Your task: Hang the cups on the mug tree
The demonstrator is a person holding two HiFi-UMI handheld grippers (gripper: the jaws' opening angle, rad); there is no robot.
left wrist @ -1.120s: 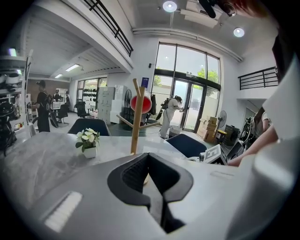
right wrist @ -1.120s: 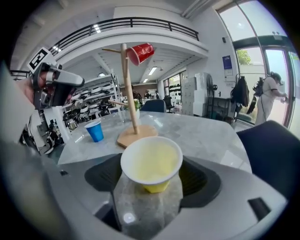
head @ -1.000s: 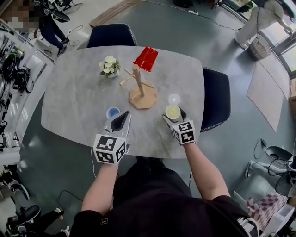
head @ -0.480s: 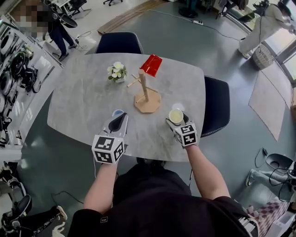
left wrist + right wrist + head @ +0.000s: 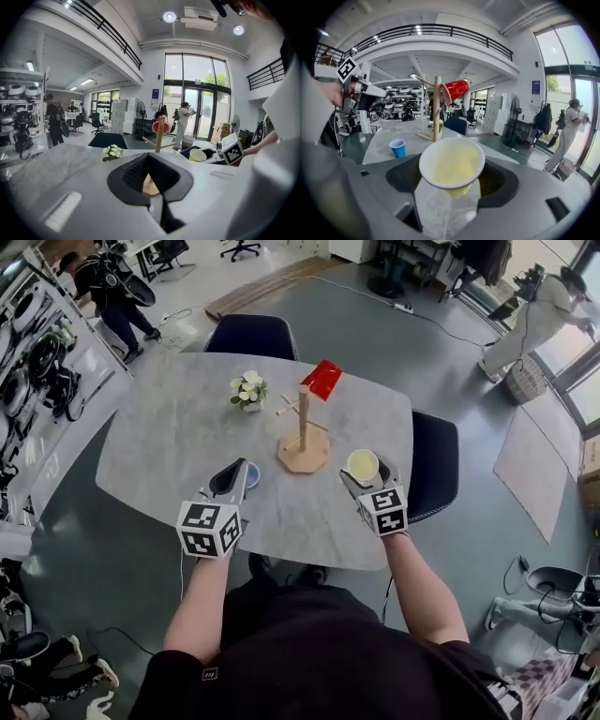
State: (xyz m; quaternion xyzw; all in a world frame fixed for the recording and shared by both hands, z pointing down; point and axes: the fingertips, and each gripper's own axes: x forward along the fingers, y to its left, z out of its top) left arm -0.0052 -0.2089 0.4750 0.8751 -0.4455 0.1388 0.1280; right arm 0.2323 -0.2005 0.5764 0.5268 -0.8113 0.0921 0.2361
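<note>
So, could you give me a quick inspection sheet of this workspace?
Surface: grey table, mostly bare.
Job's things: wooden mug tree with a red cup hung on it; blue cup standing on the table; yellow cup held.
Clutter: small pot of flowers.
Grippers: left gripper shut, empty; right gripper shut on the yellow cup.
Cables: floor cable beyond the table.
Surroundings: two dark chairs, shelves, people further off.

Head view: I am looking steeply down from well above the table (image 5: 159, 446), with the mug tree (image 5: 303, 432) lying beyond both sets of fingertips.
Left gripper view: I am riding close behind the left gripper (image 5: 149, 161), facing along its fingers toward the mug tree.
Right gripper view: I am riding close behind the right gripper (image 5: 451, 187), facing likewise.
Shared: all three are catching the mug tree, and each gripper view is catching the other gripper off beside its fingers.
</note>
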